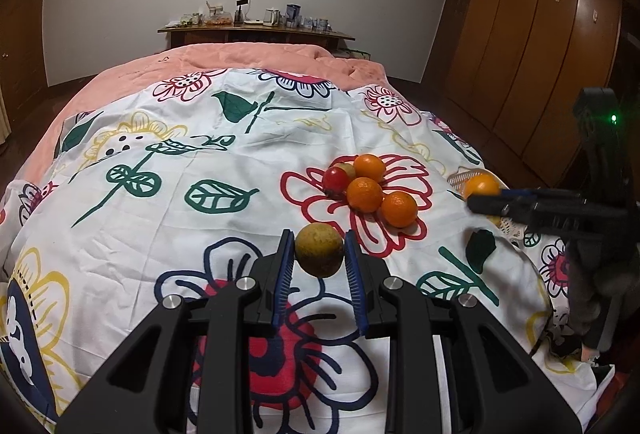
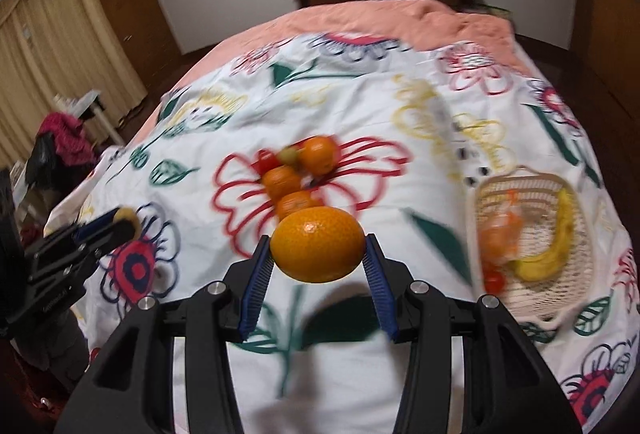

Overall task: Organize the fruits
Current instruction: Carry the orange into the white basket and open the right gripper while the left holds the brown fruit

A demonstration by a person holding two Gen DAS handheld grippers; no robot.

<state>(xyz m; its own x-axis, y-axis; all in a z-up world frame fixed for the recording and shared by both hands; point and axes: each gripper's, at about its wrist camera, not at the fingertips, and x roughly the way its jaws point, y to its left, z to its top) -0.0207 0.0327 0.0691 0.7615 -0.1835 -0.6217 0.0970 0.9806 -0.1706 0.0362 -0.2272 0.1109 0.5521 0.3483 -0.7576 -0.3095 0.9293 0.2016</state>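
My right gripper (image 2: 319, 254) clamped on orange (image 2: 318, 244), lifted clear of flowered bedspread (image 2: 360, 93). White basket (image 2: 576, 254) lies right of it and near — already holding banana (image 2: 556, 250) plus other fruit, blurred. Coming move, I judge: carry orange right, over basket rim. My left gripper (image 1: 319, 254) pinches brownish-green fruit (image 1: 319, 250) — farther from basket, so right goes first. Loose fruit pile (image 1: 368, 189) waits mid-bed.
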